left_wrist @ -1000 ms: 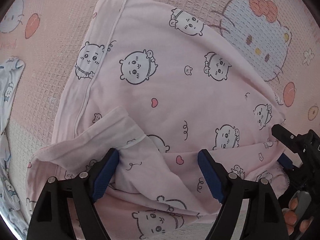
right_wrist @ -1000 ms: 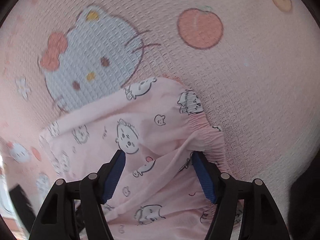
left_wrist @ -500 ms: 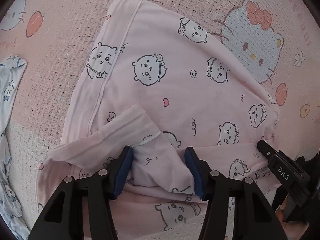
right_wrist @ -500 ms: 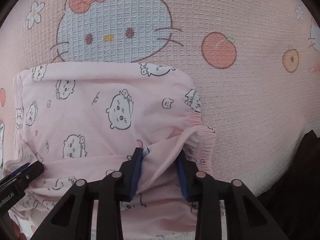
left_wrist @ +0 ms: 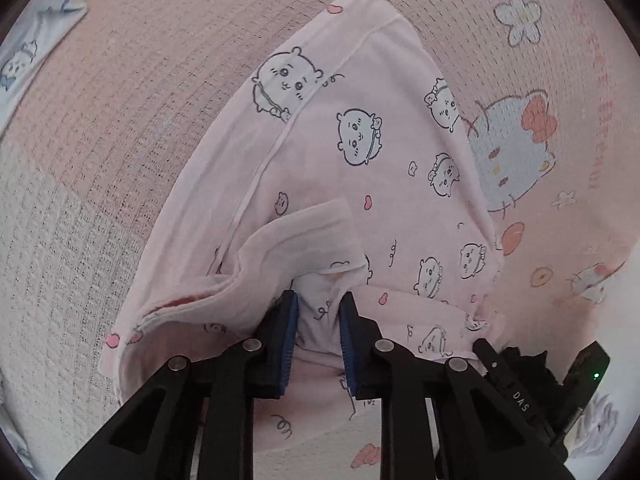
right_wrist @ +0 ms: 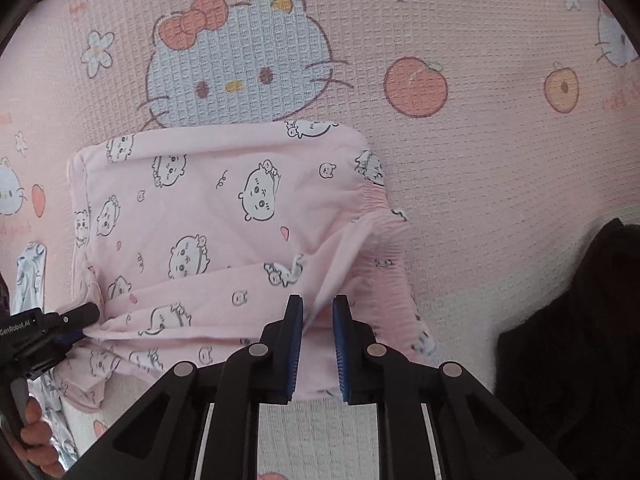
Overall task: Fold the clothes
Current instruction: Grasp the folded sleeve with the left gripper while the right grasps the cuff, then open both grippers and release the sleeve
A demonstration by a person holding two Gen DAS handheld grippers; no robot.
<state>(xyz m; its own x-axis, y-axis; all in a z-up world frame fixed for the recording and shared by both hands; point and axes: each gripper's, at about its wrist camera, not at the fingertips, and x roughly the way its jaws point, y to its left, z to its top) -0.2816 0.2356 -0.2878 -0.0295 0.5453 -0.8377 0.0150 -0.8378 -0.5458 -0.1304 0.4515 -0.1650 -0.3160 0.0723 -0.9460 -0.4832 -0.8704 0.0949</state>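
A pale pink garment (left_wrist: pixel 360 160) printed with small cartoon faces lies spread on the blanket, its near edge bunched up. My left gripper (left_wrist: pixel 320 308) has its jaws closing, and a raised fold of that pink fabric is pinched between the blue pads. In the right wrist view the same garment (right_wrist: pixel 220 208) shows its gathered elastic band (right_wrist: pixel 380 200) at the right. My right gripper (right_wrist: pixel 318 312) is also closing, its pads pressing on a ridge of cloth beside that band. Each gripper shows in the other's view, at the garment's near edge.
The pink waffle blanket (right_wrist: pixel 480 160) with cat and fruit prints covers the surface. A light blue printed garment (left_wrist: pixel 32 52) lies off to the left. Dark cloth (right_wrist: pixel 580 320) sits at the right edge. A hand (right_wrist: pixel 36 420) holds the left tool.
Both grippers went from wide open over the garment's near edge to closed on folds of it. The pinched fabric now stands up, and both views have shifted and rolled.
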